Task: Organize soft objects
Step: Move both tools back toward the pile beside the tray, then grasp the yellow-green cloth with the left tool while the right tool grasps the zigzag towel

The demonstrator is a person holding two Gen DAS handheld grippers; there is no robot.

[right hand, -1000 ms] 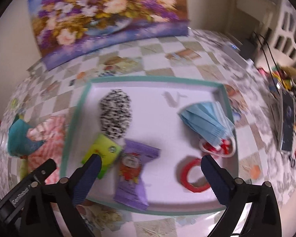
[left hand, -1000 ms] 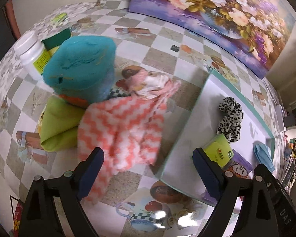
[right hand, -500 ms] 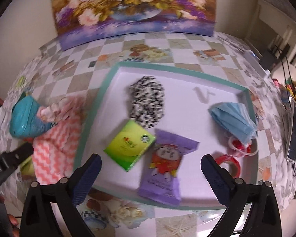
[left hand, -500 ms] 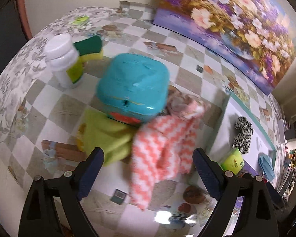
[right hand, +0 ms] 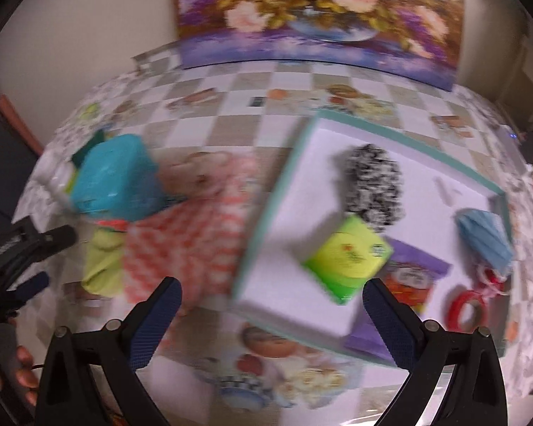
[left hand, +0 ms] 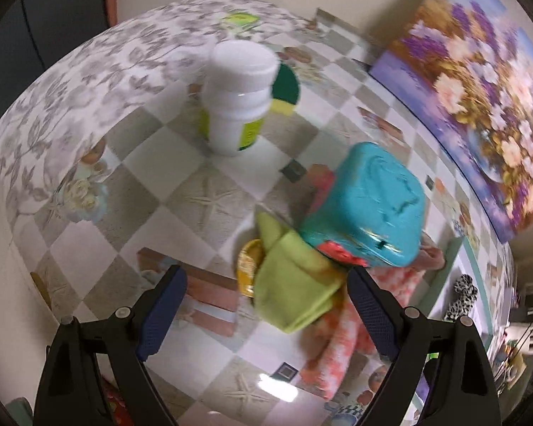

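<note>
Left gripper (left hand: 266, 309) swung over green cloth (left hand: 295, 287); both grippers' fingers wide apart, empty.

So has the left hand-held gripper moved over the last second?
Yes. The left hand-held gripper has swung left, away from the tray: the white bottle, earlier at the view's left edge, now sits near centre, and the tray is at the right edge.

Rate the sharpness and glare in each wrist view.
Left wrist view: mostly sharp, slight smear at the white plastic bottle, ceiling-light glare on the glossy checkered tablecloth. Right wrist view: heavy motion blur; teal-rimmed white tray and pink-and-white zigzag cloth are smeared.
</note>
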